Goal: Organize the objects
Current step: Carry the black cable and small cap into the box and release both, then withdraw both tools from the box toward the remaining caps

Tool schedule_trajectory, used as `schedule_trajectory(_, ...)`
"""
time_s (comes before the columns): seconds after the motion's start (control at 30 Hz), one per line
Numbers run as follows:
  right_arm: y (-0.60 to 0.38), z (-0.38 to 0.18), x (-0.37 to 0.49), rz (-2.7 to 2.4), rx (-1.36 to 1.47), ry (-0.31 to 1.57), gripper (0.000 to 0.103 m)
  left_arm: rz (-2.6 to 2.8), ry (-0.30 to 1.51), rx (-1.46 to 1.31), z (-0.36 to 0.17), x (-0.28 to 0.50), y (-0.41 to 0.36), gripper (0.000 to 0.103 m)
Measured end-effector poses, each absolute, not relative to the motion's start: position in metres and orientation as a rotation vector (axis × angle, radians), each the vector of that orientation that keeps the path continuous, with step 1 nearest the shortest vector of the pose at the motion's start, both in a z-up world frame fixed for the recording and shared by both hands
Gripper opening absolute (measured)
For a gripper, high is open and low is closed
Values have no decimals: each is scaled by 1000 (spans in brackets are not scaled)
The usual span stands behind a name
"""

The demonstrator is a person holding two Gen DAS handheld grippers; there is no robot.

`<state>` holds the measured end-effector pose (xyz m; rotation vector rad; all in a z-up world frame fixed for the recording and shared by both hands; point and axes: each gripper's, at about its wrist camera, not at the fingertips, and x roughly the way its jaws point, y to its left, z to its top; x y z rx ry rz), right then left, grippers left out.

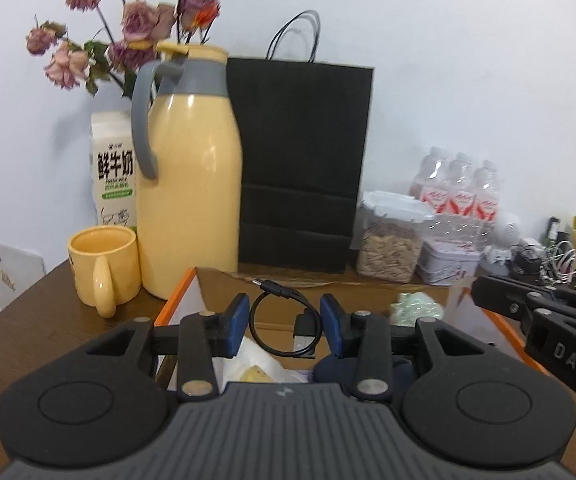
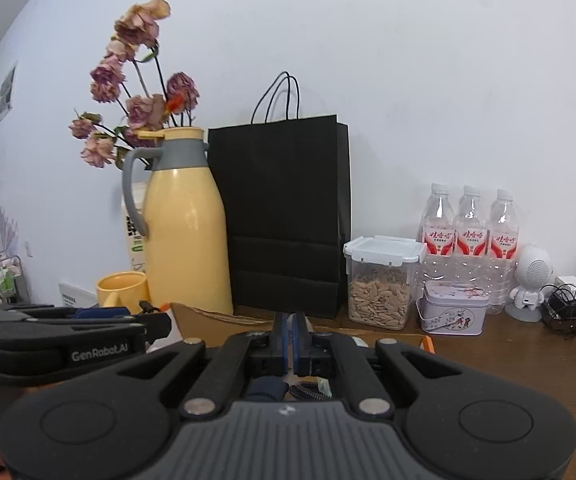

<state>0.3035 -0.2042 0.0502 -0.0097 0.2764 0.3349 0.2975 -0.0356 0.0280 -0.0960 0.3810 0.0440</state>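
My left gripper (image 1: 283, 328) is open above an orange-edged cardboard box (image 1: 183, 292). A short black USB cable (image 1: 283, 320) shows between its blue pads; I cannot tell whether it hangs or lies on the box flap. In the box lie a pale plastic bag (image 1: 255, 360), a dark blue cloth (image 1: 336, 368) and a green packet (image 1: 416, 308). My right gripper (image 2: 291, 340) is shut with nothing visible between its pads, above the same box (image 2: 207, 316). It also shows at the right of the left wrist view (image 1: 544, 320).
On the brown table stand a yellow mug (image 1: 103, 268), a yellow thermos jug (image 1: 191, 176), a milk carton (image 1: 113, 168), dried roses (image 1: 127, 28) and a black paper bag (image 1: 300, 168). To the right are a seed jar (image 2: 380, 284), a tin (image 2: 452, 308), water bottles (image 2: 468, 232) and tangled cables (image 2: 572, 304).
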Motion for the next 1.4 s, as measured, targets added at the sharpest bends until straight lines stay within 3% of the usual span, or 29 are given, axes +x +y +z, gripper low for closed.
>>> schedule_trajectory(0.2, -203, 32, 313, 343, -16, 321, 2, 32, 418, -67, 15, 303, -34, 42)
schedule_trajectory(0.27, -205, 31, 312, 348, -13, 332, 8, 34, 412, -48, 13, 300, -34, 62)
schedule_trajectory(0.33, -208, 30, 310, 343, -6, 343, 15, 62, 387, -33, 14, 295, -34, 99)
schedule_trajectory(0.4, -212, 31, 308, 338, 6, 350, 42, 86, 354, -34, 17, 291, -32, 103)
schedule_trajectory(0.47, -214, 31, 306, 330, 11, 349, 95, 96, 344, -48, 20, 288, -29, 103)
schedule_trajectory(0.5, -214, 32, 305, 328, 8, 349, 101, 101, 342, -55, 20, 288, -27, 103)
schedule_trajectory(1.4, -217, 47, 260, 319, -15, 311, 103, 40, 253, -85, 36, 236, -17, 103)
